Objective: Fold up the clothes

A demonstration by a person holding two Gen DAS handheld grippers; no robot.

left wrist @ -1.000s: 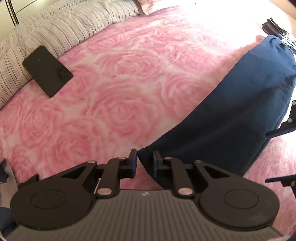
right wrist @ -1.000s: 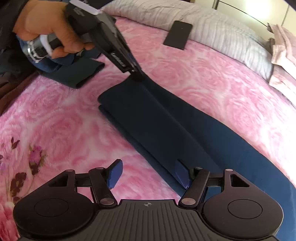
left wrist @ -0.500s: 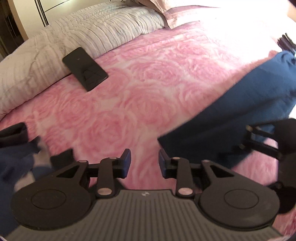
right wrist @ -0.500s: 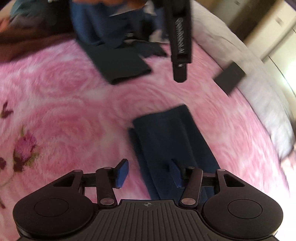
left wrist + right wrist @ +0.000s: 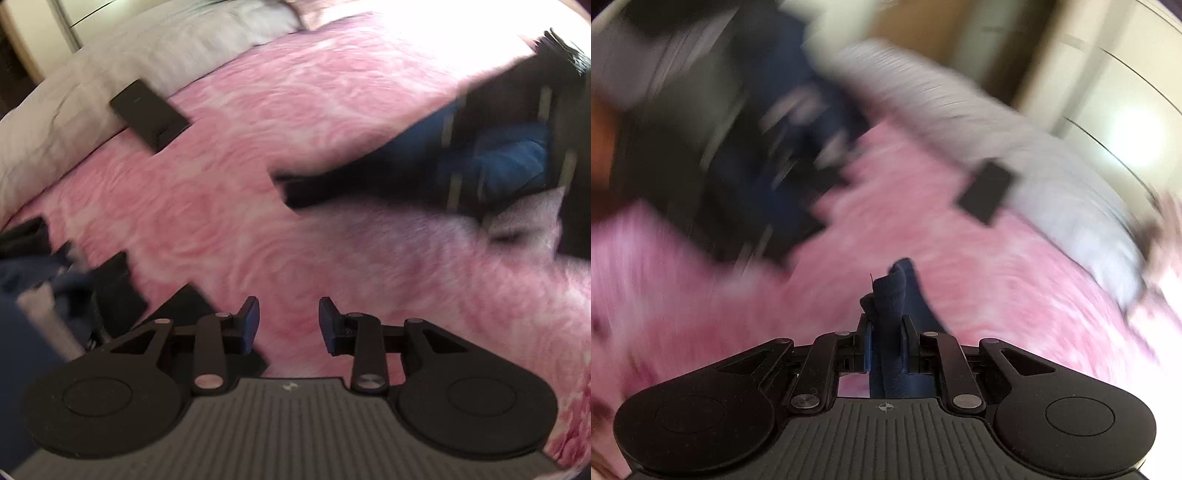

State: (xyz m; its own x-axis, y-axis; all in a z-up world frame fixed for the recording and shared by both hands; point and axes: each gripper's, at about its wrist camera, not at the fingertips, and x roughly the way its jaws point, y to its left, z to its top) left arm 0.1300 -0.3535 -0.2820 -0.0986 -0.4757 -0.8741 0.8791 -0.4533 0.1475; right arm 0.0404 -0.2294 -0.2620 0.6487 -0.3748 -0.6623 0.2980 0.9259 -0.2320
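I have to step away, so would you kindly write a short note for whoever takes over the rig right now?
Right gripper: jaws closing on a bunched fold of the navy garment, cloth between them.
Left gripper: jaws opening, nothing between them, over bare pink bedspread.
The garment's long folded strip lies across the bedspread towards the right gripper. Other dark clothes are piled at the bed's edge; a black phone rests by the grey pillow.
Done: garment folded lengthwise. Left: fold it across, then tackle the pile.
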